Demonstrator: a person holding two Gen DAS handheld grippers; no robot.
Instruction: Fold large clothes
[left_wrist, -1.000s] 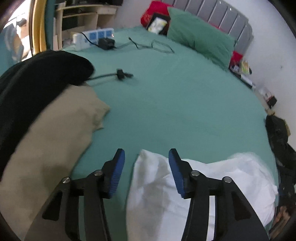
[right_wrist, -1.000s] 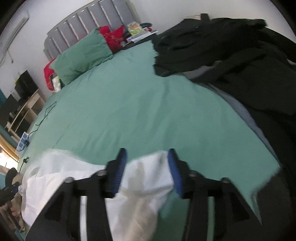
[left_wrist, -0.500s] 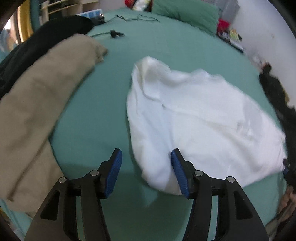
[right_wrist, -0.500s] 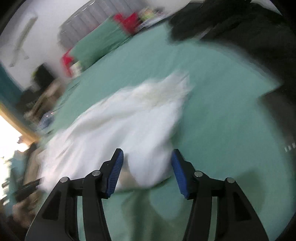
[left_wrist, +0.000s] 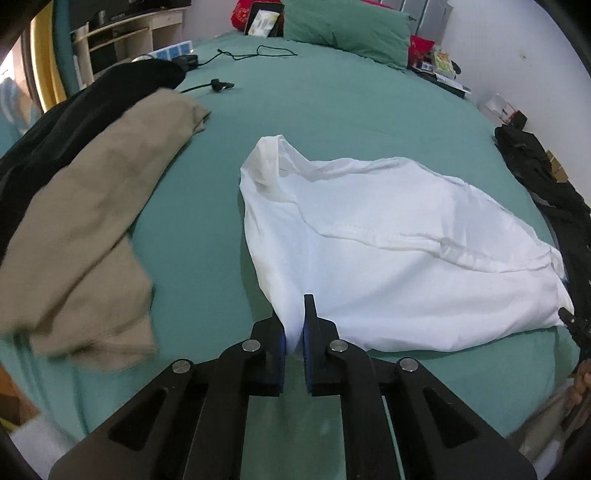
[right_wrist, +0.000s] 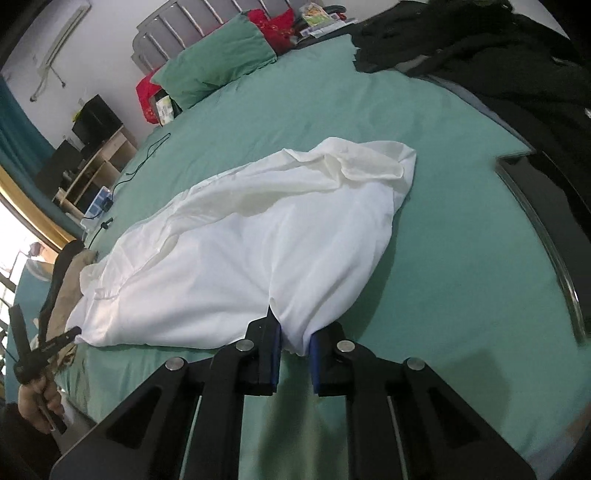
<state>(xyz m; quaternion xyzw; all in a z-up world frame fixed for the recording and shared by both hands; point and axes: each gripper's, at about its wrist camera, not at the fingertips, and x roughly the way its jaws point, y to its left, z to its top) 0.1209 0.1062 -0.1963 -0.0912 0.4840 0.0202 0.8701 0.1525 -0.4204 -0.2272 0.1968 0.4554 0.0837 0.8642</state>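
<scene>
A large white garment (left_wrist: 388, 236) lies loosely spread on the green bed sheet (left_wrist: 332, 110); it also shows in the right wrist view (right_wrist: 258, 240). My left gripper (left_wrist: 293, 332) is shut on the garment's near left corner. My right gripper (right_wrist: 293, 339) is shut on the near right corner. In the right wrist view the left gripper (right_wrist: 44, 347) shows at the far left, held by a hand. The garment's far end is bunched and wrinkled.
A tan garment (left_wrist: 85, 221) on black clothing (left_wrist: 74, 122) lies to the left. A pile of black clothes (right_wrist: 498, 62) lies to the right. A green pillow (left_wrist: 347, 33), cables (left_wrist: 258, 53) and a power strip (left_wrist: 173, 51) are at the head end.
Both grippers were open around the garment's edge and have pulled back toward the bed's foot. Both have shut on its near corners. The garment now lies stretched out further.
</scene>
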